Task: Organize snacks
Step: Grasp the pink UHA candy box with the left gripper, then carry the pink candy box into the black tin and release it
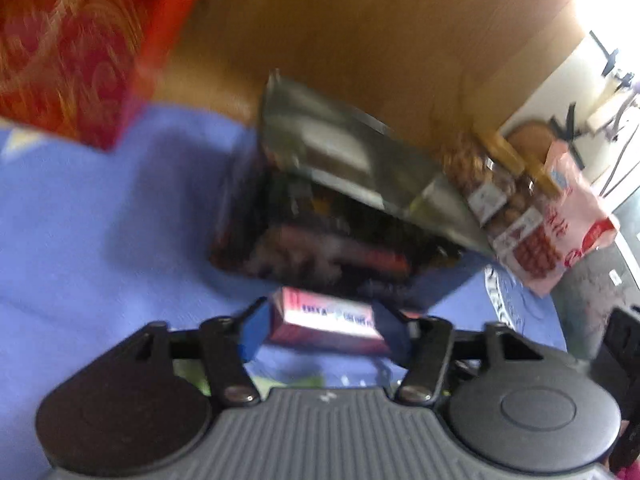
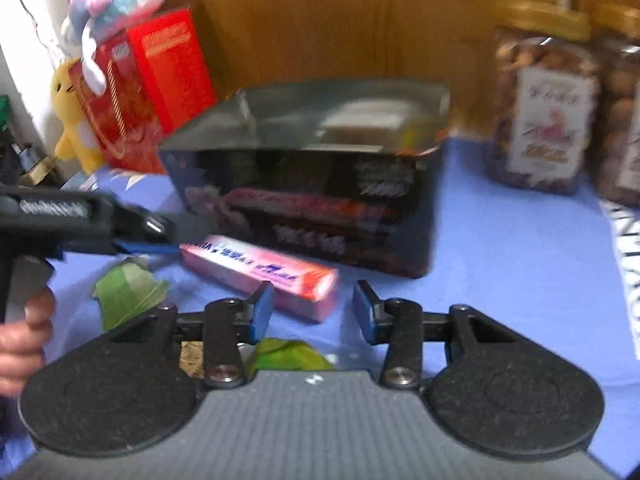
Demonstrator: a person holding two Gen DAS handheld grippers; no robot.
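My left gripper (image 1: 320, 328) is shut on a pink snack box (image 1: 326, 320), held just in front of a dark open tin (image 1: 320, 216) with its lid raised. In the right wrist view the left gripper (image 2: 160, 236) holds the end of the pink snack box (image 2: 260, 270) above the blue cloth, close to the tin (image 2: 316, 184). My right gripper (image 2: 314, 310) is open and empty, just in front of the pink box's near end.
Green wrapped snacks (image 2: 128, 292) lie on the blue cloth (image 2: 500, 248). Two jars of nuts (image 2: 544, 112) stand at right. Red boxes (image 2: 160, 92) and plush toys (image 2: 76, 116) stand at left. A pink snack bag (image 1: 560, 224) leans beside the jars. A wooden wall (image 1: 360, 40) is behind.
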